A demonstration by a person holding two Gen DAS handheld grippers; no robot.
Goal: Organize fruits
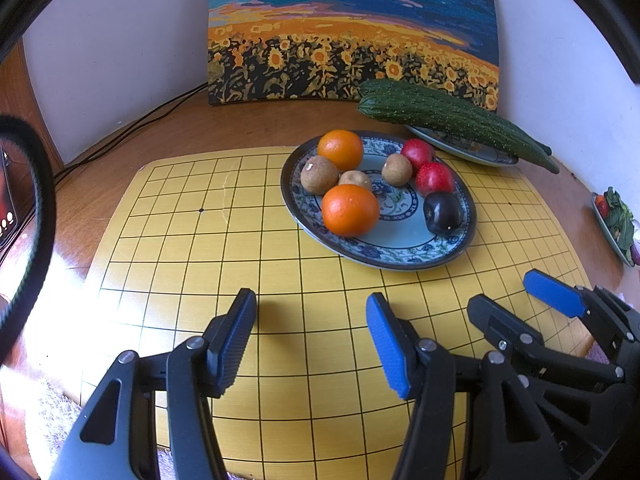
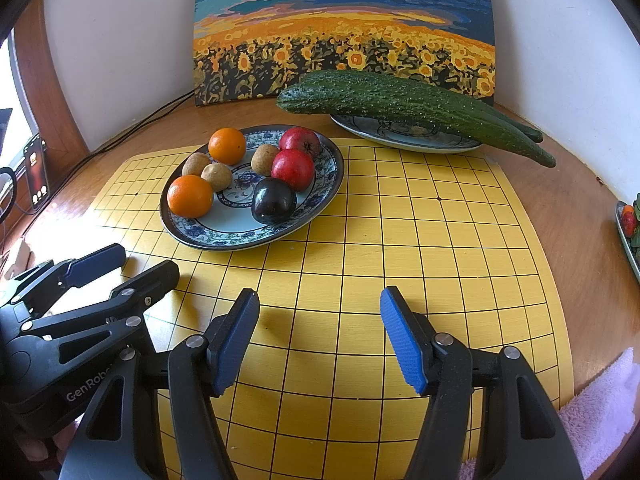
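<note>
A blue-patterned plate (image 1: 404, 258) (image 2: 224, 236) on the yellow grid board holds two oranges (image 1: 350, 210) (image 2: 190, 196), two red fruits (image 1: 434, 179) (image 2: 293, 169), a dark plum (image 1: 443, 213) (image 2: 274, 200) and three brown fruits (image 1: 319, 175) (image 2: 216, 176). My left gripper (image 1: 312, 332) is open and empty, above the board in front of the plate; it also shows in the right wrist view (image 2: 146, 266). My right gripper (image 2: 318, 330) is open and empty, to the right of the left one; it shows in the left wrist view (image 1: 506, 300).
Two long cucumbers (image 1: 452, 120) (image 2: 400, 100) lie across a second plate (image 1: 472, 152) (image 2: 400, 140) at the back right. A sunflower painting (image 1: 352, 32) leans on the wall. A salad dish (image 1: 616, 220) sits far right. A pink towel (image 2: 600, 408) lies front right. Cables (image 1: 132, 128) run back left.
</note>
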